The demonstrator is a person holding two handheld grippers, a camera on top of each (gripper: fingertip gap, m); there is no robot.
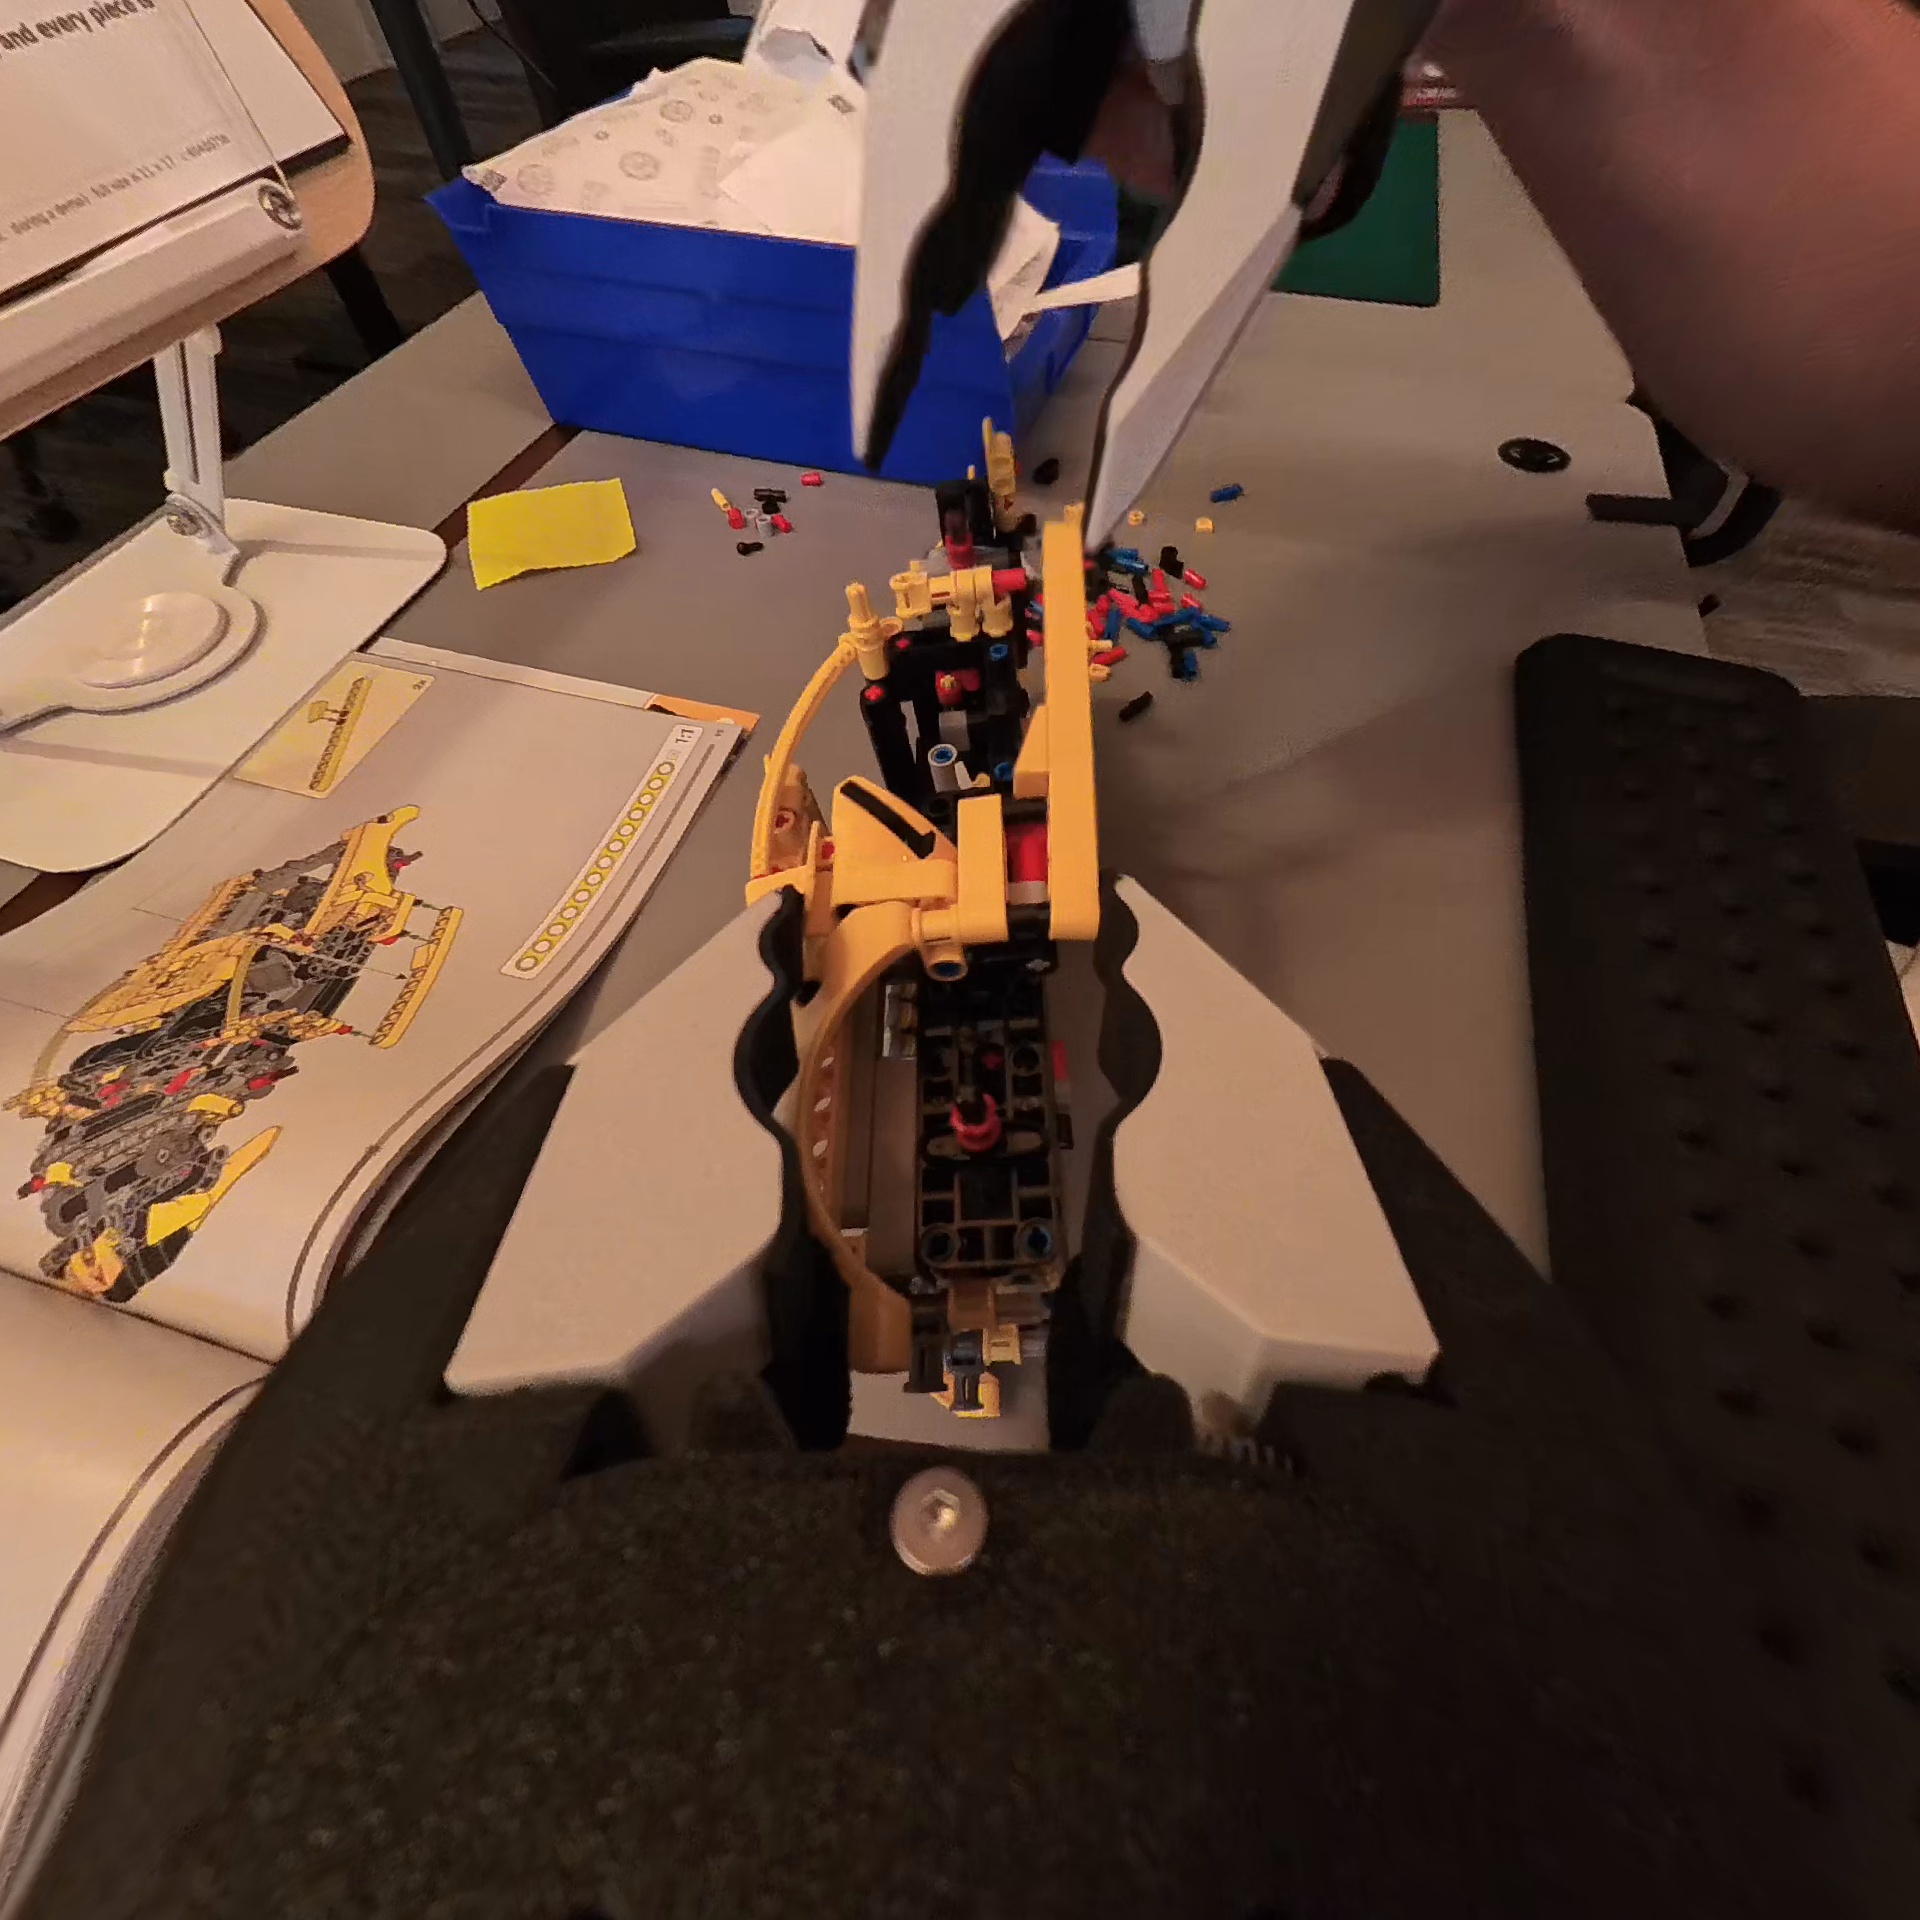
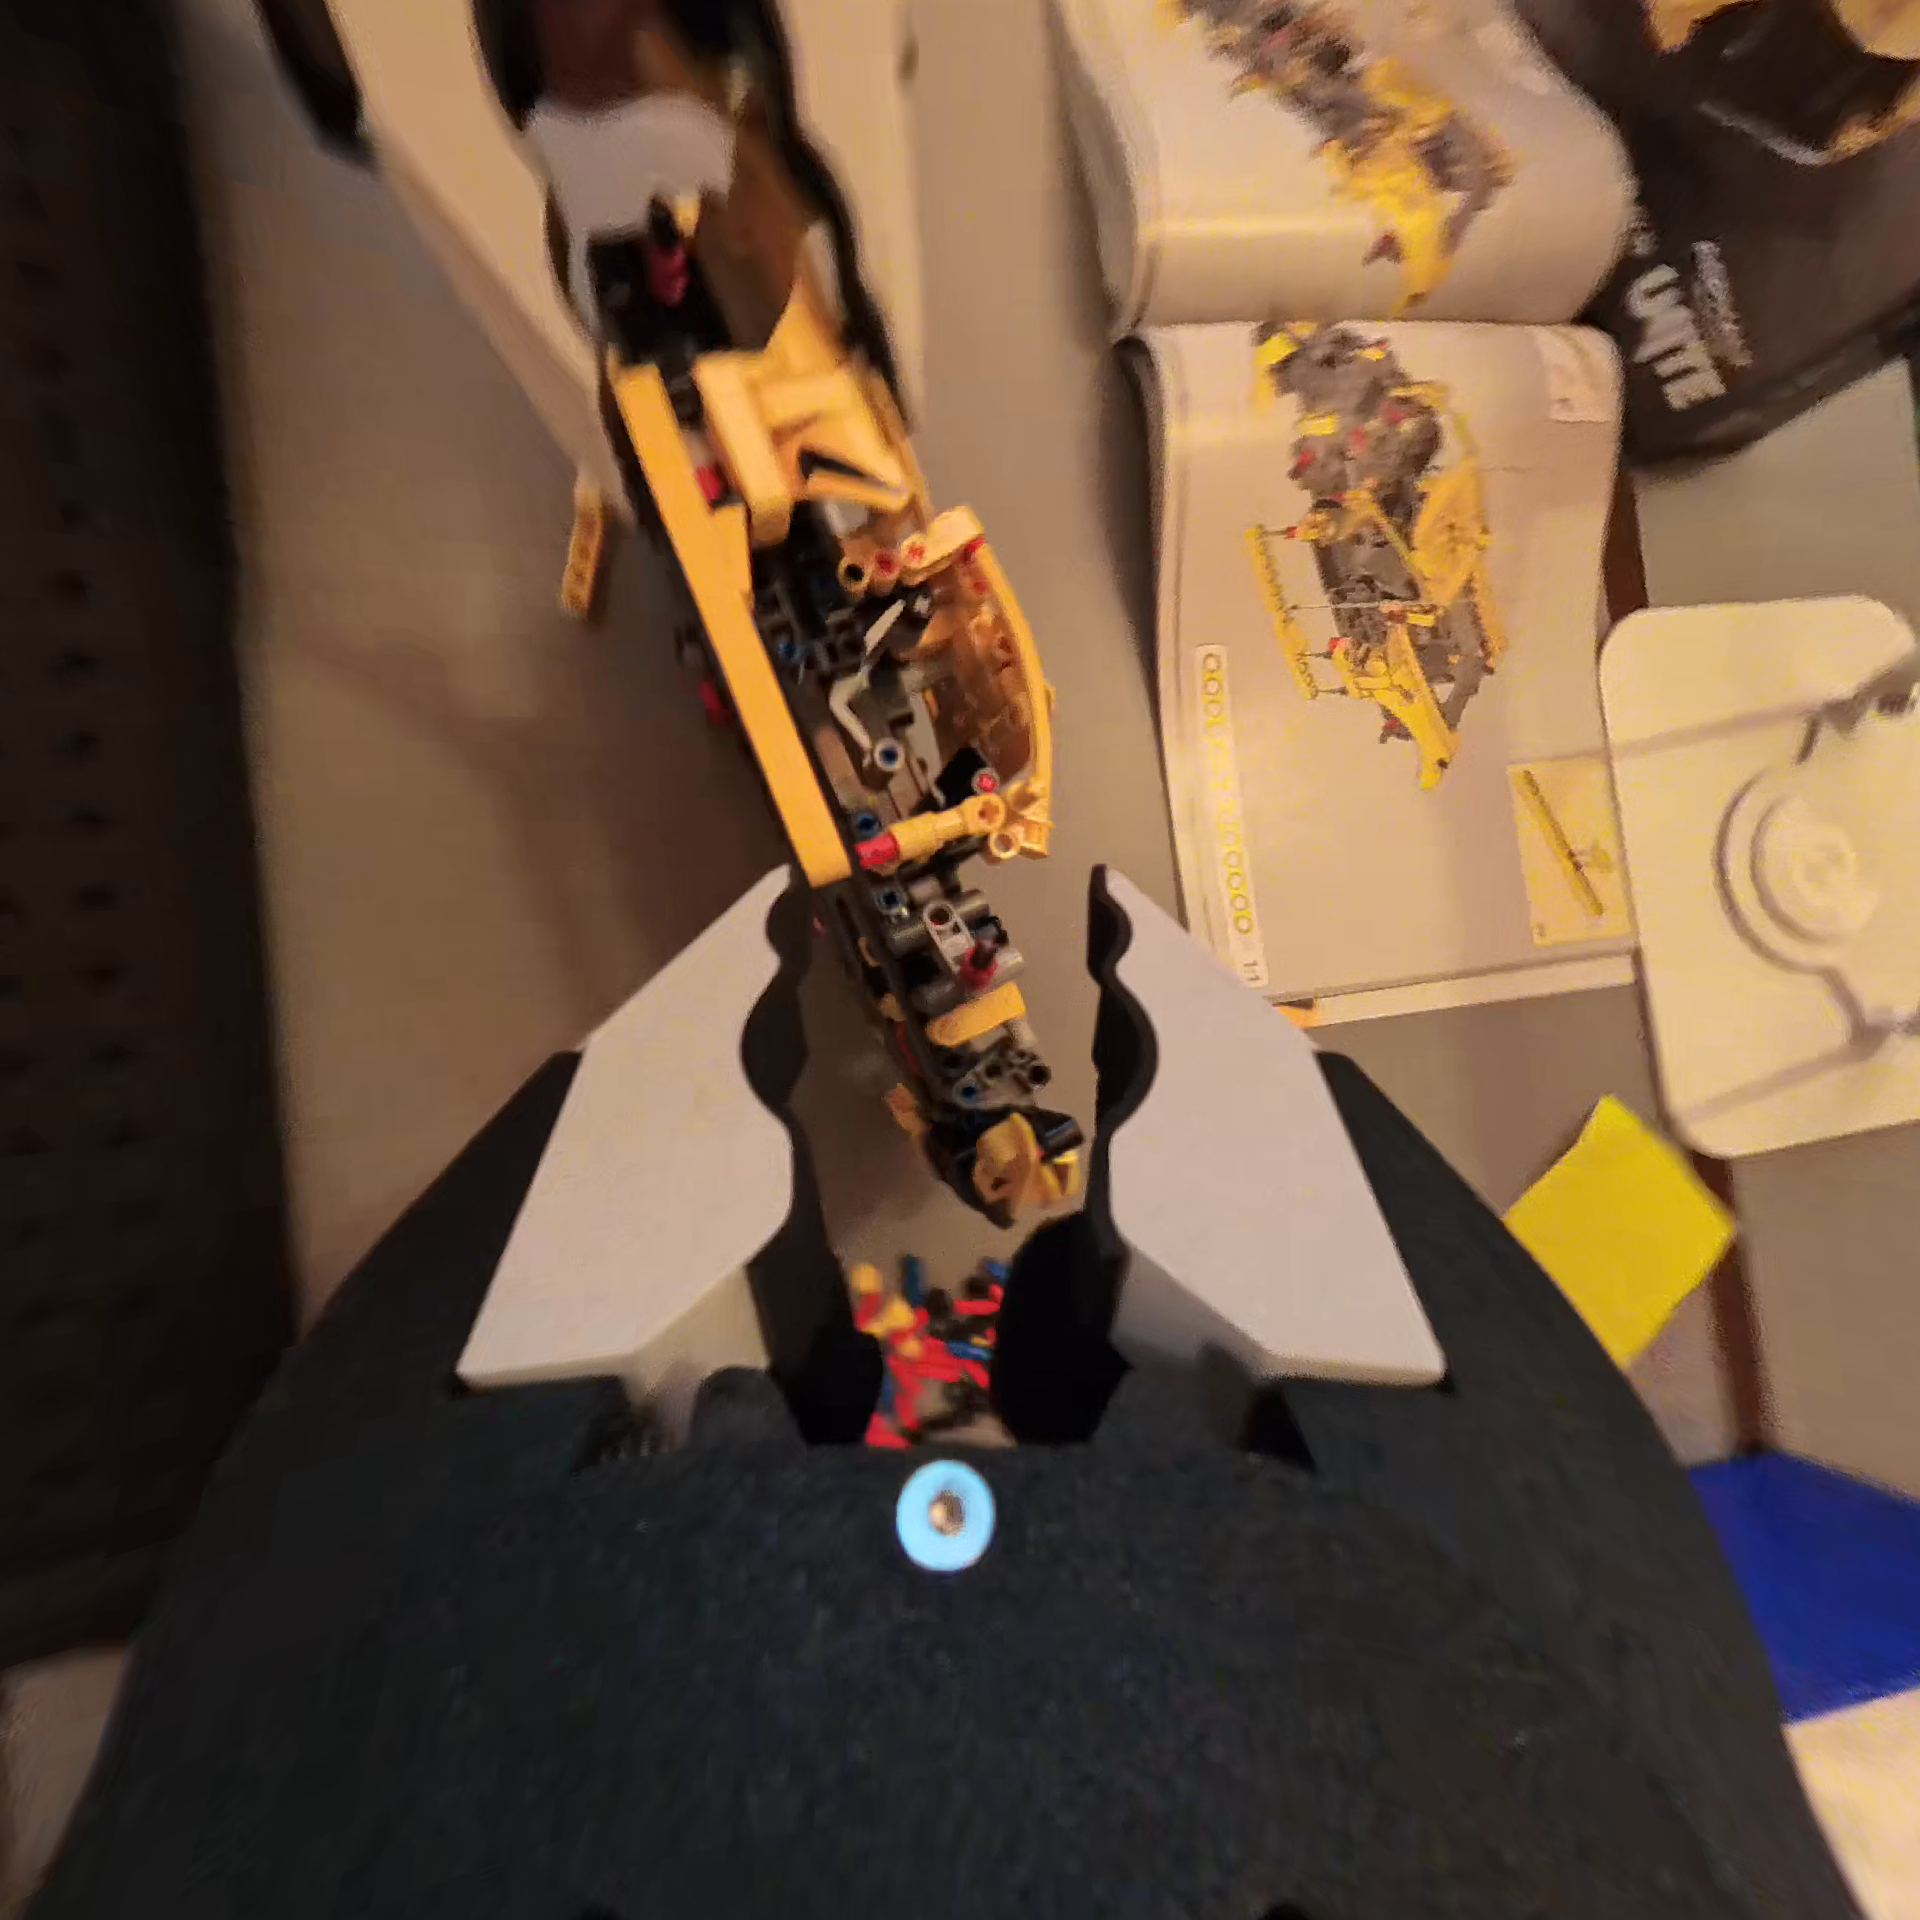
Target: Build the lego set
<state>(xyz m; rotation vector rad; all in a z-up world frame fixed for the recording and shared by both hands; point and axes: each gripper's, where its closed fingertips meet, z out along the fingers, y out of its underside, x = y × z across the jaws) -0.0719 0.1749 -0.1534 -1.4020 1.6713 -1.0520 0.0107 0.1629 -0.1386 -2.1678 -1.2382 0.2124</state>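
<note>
In the left wrist view, the left gripper (image 1: 940, 1039) had its fingers clenched on the half-built yellow and black plastic lego model (image 1: 961, 894), held above the grey surface (image 1: 1299, 831). In the right wrist view, the right gripper (image 2: 940, 997) hung with fingers spread around the model's far end, gripping nothing. This looked like mid-assembly; the next move probably called for picking a pin from the loose red, blue and black pieces (image 2: 925, 1340).
</note>
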